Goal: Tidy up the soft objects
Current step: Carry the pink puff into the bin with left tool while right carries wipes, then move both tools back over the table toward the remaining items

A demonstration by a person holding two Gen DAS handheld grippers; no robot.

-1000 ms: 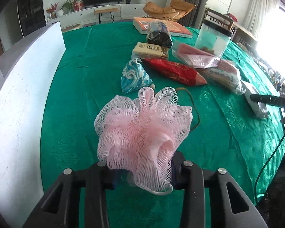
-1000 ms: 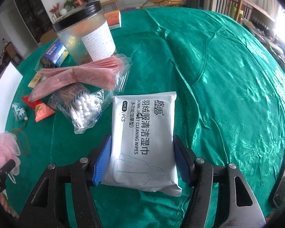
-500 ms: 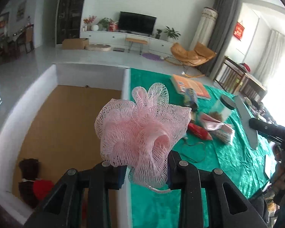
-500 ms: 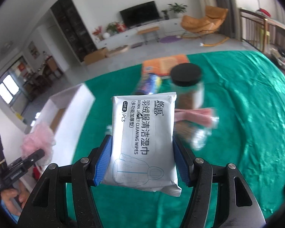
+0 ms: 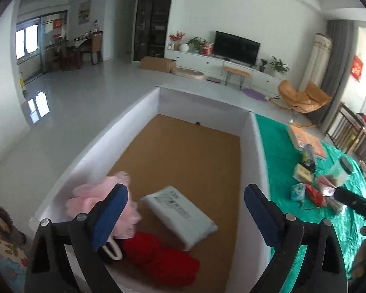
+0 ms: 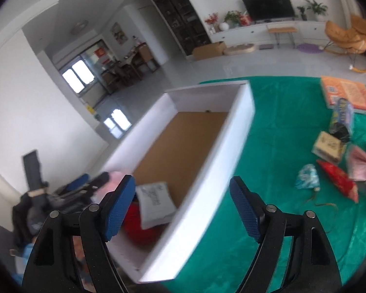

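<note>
Dropped from opened fingers, pink loofah (image 5: 92, 196) lies half-hidden, wipes pack (image 5: 180, 213) blurred.

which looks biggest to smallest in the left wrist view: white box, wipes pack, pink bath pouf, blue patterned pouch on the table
1. white box
2. wipes pack and pink bath pouf: look alike, and the left tool's finger hides part of the pouf, so no ranking
3. blue patterned pouch, though it lies farther from the camera
</note>
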